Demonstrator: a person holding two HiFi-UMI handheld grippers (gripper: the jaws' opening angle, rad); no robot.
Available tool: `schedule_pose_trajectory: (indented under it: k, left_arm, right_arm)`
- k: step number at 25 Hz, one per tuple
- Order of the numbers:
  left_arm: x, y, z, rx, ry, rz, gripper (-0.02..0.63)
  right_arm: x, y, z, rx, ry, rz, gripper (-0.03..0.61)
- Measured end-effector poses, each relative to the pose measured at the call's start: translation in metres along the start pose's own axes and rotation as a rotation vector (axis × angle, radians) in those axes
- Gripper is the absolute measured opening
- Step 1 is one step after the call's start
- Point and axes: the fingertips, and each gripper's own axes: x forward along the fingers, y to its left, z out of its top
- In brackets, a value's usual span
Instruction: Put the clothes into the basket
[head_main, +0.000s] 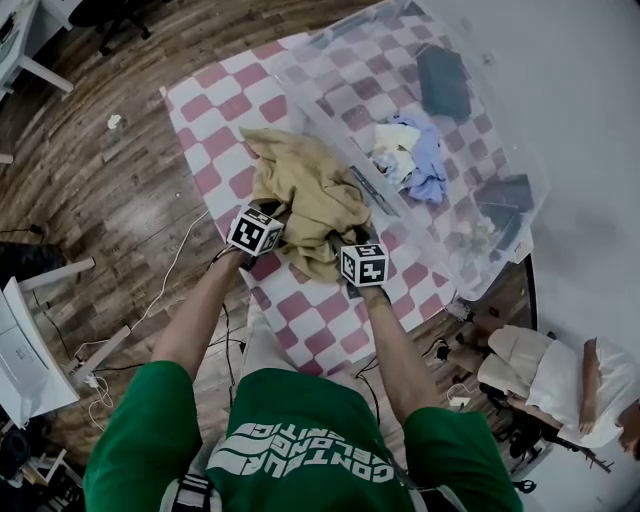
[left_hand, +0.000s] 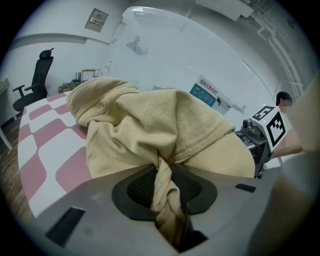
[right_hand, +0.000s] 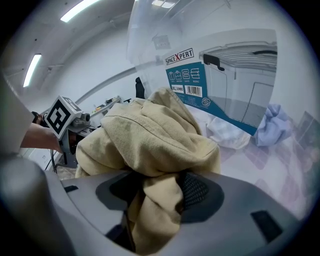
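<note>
A crumpled tan garment (head_main: 305, 200) lies on the pink-and-white checkered table (head_main: 215, 140), right against the near wall of a clear plastic bin (head_main: 372, 195). My left gripper (head_main: 278, 215) is at the garment's left edge. In the left gripper view, that gripper (left_hand: 167, 192) is shut on a thin fold of the tan cloth (left_hand: 150, 125). My right gripper (head_main: 360, 240) is at the garment's near right edge. In the right gripper view, a thick bunch of the cloth (right_hand: 150, 135) fills the space between the pads of the right gripper (right_hand: 155, 195).
Inside the bin lie blue and white clothes (head_main: 415, 155) and a dark item (head_main: 442, 80). The bin's labelled wall (right_hand: 220, 95) rises just behind the garment. A person (head_main: 570, 380) sits at the lower right. Cables run over the wooden floor (head_main: 120, 200) to the left.
</note>
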Motion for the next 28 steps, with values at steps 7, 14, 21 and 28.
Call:
schedule_pose_trajectory:
  k: [7,14,21,28]
  left_arm:
    - [0.005,-0.026,0.005,-0.052,-0.043,-0.056,0.064]
    - [-0.005,-0.037,0.009,-0.114,-0.106,-0.083,0.055]
    - [-0.035,-0.042,0.017,-0.157,-0.202,-0.063,0.051]
    - [-0.078,-0.049,0.03,-0.187,-0.312,-0.024,0.048]
  right_arm:
    - [0.002,0.013,0.009,0.042,-0.037,0.034,0.182]
    - [-0.004,0.034,0.027,0.072,-0.125,0.093,0.117]
    - [-0.019,0.059,0.048,0.046,-0.19,0.155,0.107]
    - [-0.045,0.088,0.072,0.004,-0.265,0.196,0.103]
